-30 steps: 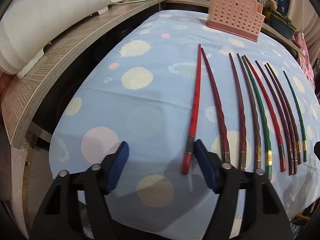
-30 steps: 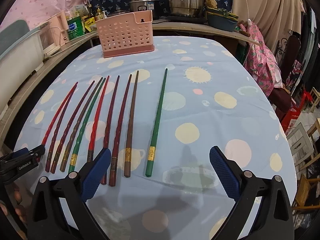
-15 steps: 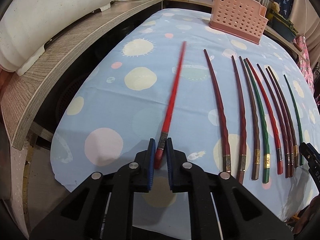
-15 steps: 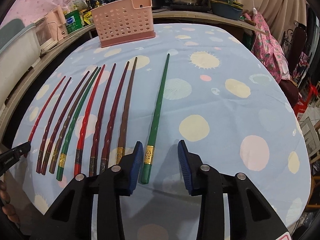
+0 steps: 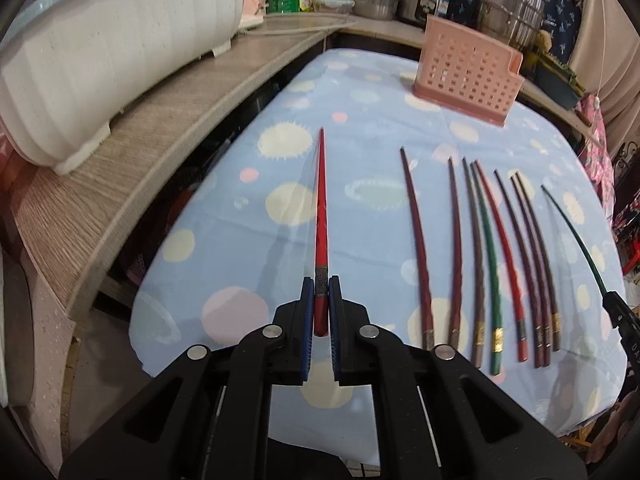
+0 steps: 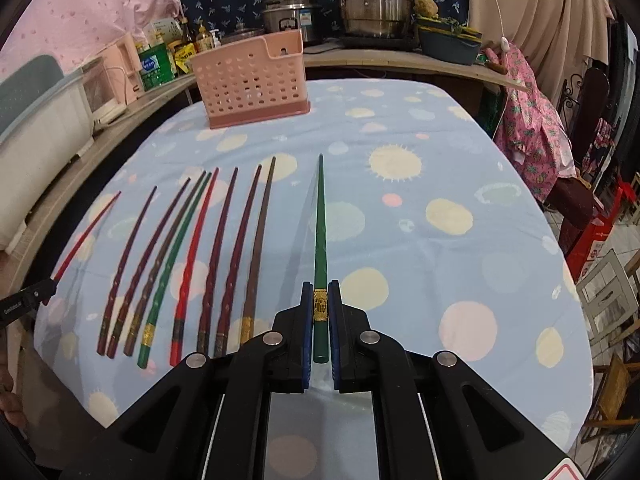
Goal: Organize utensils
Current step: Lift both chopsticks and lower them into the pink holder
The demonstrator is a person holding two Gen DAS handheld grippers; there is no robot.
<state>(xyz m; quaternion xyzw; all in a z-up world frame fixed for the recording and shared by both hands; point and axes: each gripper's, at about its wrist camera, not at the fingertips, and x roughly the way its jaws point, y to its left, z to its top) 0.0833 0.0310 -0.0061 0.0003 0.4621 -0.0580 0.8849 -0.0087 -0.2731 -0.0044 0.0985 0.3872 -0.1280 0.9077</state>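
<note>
My left gripper is shut on the thick end of a bright red chopstick, which points away from me above the blue spotted tablecloth. My right gripper is shut on a green chopstick at its gold band, also lifted off the cloth. Several more chopsticks, dark red, brown, green and bright red, lie side by side on the cloth between the two grippers. A pink perforated utensil basket stands at the far end of the table.
A wooden counter curves along the table's left side and holds a large white tub. Steel pots, bottles and a dark basin line the back counter. Pink cloth hangs off a chair at the right.
Both grippers went from open to shut, the left on the red chopstick, the right on the green one. Each has raised its chopstick off the cloth; the red one swung away from the row.
</note>
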